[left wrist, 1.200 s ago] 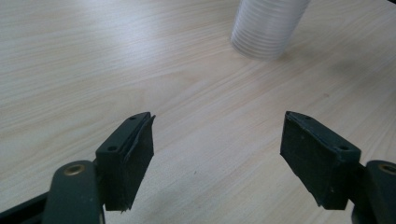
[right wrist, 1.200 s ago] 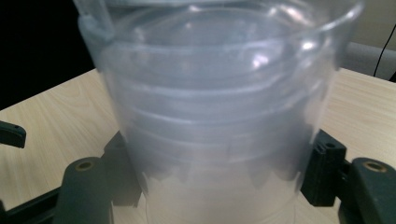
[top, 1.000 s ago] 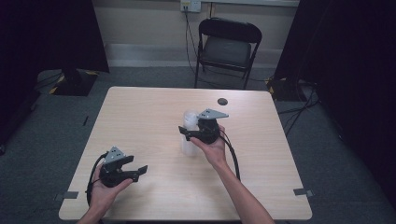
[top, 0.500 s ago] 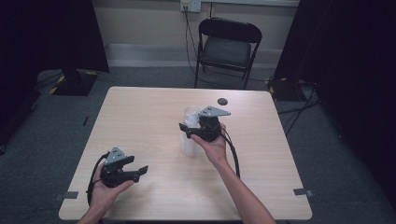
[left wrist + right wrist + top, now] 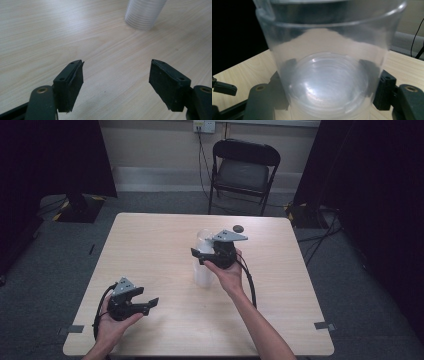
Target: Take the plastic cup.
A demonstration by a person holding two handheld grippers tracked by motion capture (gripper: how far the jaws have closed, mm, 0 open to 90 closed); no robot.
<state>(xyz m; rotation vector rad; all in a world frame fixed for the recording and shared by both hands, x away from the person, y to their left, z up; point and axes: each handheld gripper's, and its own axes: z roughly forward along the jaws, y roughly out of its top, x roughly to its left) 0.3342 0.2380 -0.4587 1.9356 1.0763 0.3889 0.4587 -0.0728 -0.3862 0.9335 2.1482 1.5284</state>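
The right tongs grip a clear plastic cup, one jaw pressed on each side of its wall. The cup is the top one of a ribbed stack of cups standing upright near the centre of the counter. The left tongs rest near the counter's front left corner, jaws spread wide with nothing between them, well apart from the stack. A small dark object lies near the far edge. A folding chair stands beyond the counter.
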